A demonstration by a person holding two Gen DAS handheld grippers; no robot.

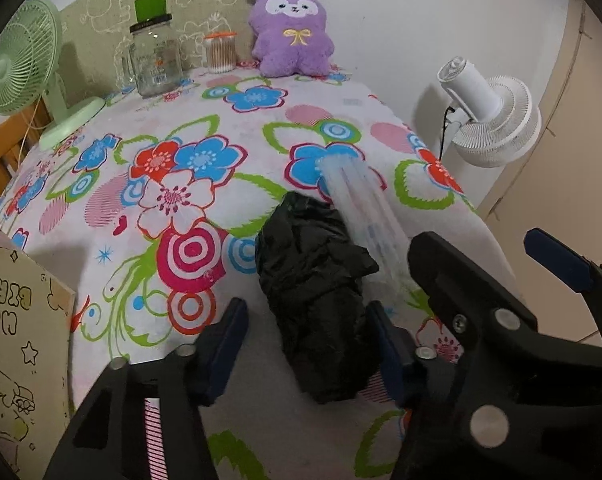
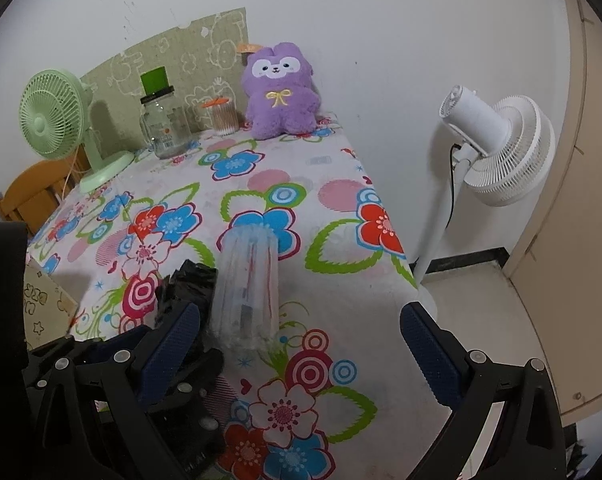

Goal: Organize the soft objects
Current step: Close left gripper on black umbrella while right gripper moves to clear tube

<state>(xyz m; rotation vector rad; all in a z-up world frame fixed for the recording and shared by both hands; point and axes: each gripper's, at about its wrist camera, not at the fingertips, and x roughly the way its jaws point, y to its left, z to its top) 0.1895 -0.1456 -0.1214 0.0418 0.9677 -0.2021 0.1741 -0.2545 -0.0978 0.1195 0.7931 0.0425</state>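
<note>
Your left gripper (image 1: 307, 344) had its blue-padded fingers (image 1: 227, 344) partly spread, straddling the near end of the crumpled black plastic bag (image 1: 317, 300). The right-hand pad sat against the bag's edge; whether the other one touched it, you could not tell from that view. No firm squeeze showed.

From your left wrist camera, at nine o'clock stood the green desk fan (image 1: 21, 64). At eleven o'clock the glass jar (image 1: 155, 60) with its black lid waited, a tub of cotton swabs (image 1: 221, 52) just beside it. At twelve o'clock the purple plush toy (image 1: 291, 32) sat upright against the wall at the far edge of the flowered tablecloth (image 1: 205, 128). Dead centre lay the black bag, and at its one o'clock side the clear inflated air-column wrap (image 1: 361, 208) rested against it, pointing away from you. At two o'clock the white standing fan (image 1: 497, 120) stood off the table.

Your right gripper (image 2: 301, 360) had its fingers (image 2: 429, 356) spread wide, nothing between them but tablecloth. From the right wrist camera the air-column wrap (image 2: 247, 288) lay just ahead at eleven o'clock, near the left pad but not gripped. The black bag (image 2: 189, 284) peeked out at ten o'clock, touching the wrap, with your left gripper's black frame below it. The plush toy (image 2: 279, 92) stayed at twelve o'clock, well apart from both tools.
</note>
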